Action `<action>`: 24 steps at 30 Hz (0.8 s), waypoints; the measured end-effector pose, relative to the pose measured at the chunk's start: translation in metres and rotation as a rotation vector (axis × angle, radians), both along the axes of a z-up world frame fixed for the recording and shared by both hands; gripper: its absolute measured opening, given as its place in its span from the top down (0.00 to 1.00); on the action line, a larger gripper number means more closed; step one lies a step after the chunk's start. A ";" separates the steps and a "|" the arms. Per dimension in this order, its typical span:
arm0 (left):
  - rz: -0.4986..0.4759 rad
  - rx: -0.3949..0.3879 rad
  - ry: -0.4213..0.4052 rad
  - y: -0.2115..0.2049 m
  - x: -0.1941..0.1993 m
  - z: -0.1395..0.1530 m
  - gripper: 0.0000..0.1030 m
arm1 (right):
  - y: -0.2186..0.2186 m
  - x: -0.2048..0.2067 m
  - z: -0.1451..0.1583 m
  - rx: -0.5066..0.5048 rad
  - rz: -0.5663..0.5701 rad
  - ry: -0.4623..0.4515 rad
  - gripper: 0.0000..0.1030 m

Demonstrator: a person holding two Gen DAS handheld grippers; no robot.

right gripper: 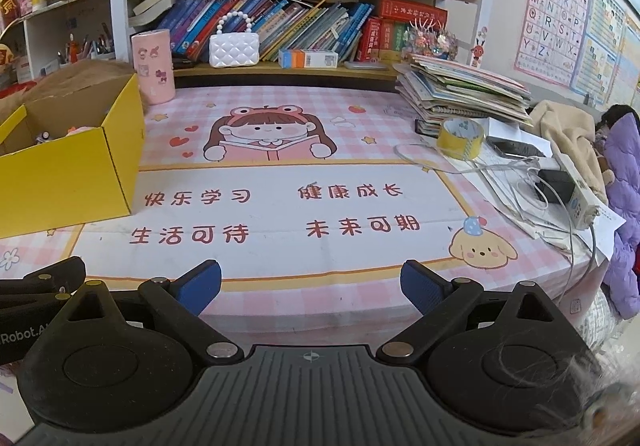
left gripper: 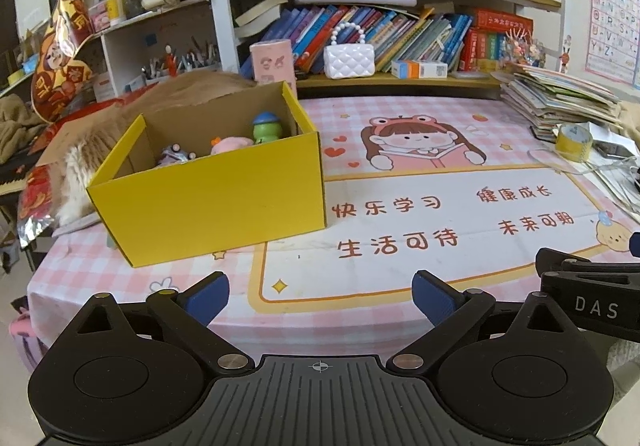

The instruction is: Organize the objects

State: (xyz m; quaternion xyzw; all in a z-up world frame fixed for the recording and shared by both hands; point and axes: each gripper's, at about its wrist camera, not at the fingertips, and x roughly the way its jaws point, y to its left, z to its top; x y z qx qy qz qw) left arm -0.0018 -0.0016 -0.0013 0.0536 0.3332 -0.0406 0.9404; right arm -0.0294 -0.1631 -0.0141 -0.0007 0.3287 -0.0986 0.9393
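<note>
A pink checked table mat (right gripper: 280, 182) is lying under crowded bookshelves (right gripper: 280, 26), with both grippers hovering at its near edge.

At the far left, the yellow box (left gripper: 208, 202) is sitting well ahead and left of the left gripper (left gripper: 320, 296), whose blue fingers are standing wide apart and gripping nothing; a green toy (left gripper: 267, 128), a pink toy (left gripper: 230, 145) and a purple toy (left gripper: 176, 156) are resting inside the box. Moving right, the right gripper (right gripper: 310, 286) is likewise spread and empty, the box (right gripper: 68, 174) far to its left. Beyond it to the right, a roll of yellow tape (right gripper: 460, 138) is lying beside a stack of books (right gripper: 460, 90).
</note>
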 end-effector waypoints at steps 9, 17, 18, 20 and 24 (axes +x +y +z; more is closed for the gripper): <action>0.024 0.001 0.030 0.002 0.005 -0.004 0.03 | 0.001 0.005 -0.002 -0.006 -0.008 0.022 0.00; 0.034 -0.003 0.033 0.002 0.006 -0.005 0.02 | 0.005 0.007 -0.002 -0.027 0.013 0.026 0.00; 0.035 -0.006 0.033 0.003 0.006 -0.005 0.02 | 0.005 0.007 -0.002 -0.026 0.015 0.027 0.00; 0.038 -0.009 0.032 0.003 0.006 -0.004 0.00 | 0.005 0.008 -0.003 -0.026 0.016 0.029 0.00; 0.038 -0.010 0.034 0.004 0.006 -0.005 0.00 | 0.006 0.008 -0.003 -0.025 0.015 0.029 0.00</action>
